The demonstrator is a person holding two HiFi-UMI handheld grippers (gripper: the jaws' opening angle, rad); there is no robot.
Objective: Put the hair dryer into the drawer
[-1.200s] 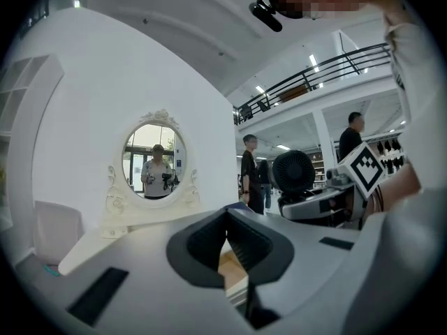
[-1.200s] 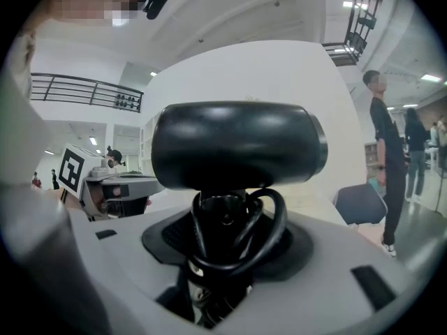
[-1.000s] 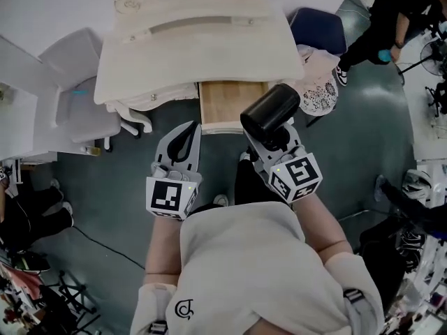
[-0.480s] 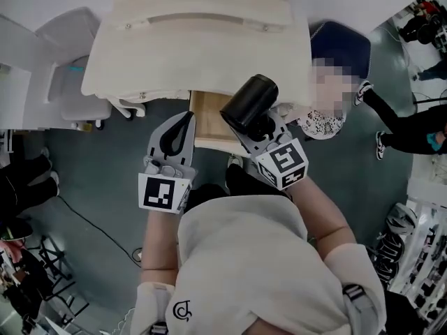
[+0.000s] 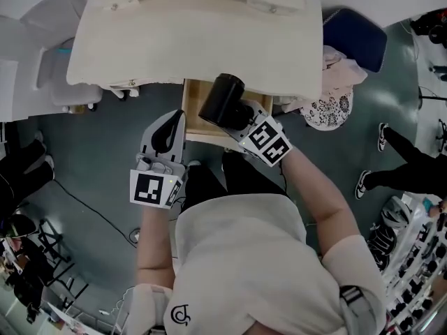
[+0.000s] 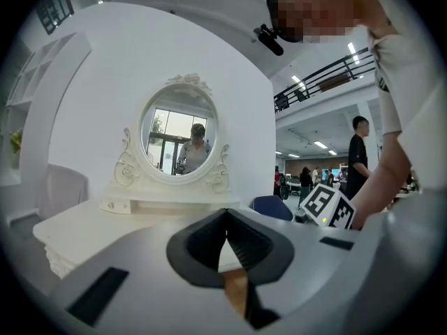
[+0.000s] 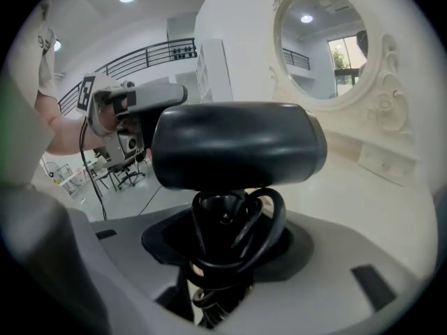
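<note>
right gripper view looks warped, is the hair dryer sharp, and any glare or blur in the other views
Right gripper view: fisheye bend, dark corners; the hair dryer is sharp, with a soft sheen on its barrel. Left gripper view: same bend; the mirror is crisp, a mosaic patch sits at the top. Head view: the dressing table top looks washed out against the dark floor.

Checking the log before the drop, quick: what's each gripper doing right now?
Left gripper: shut, empty.
Right gripper: shut on the hair dryer.
</note>
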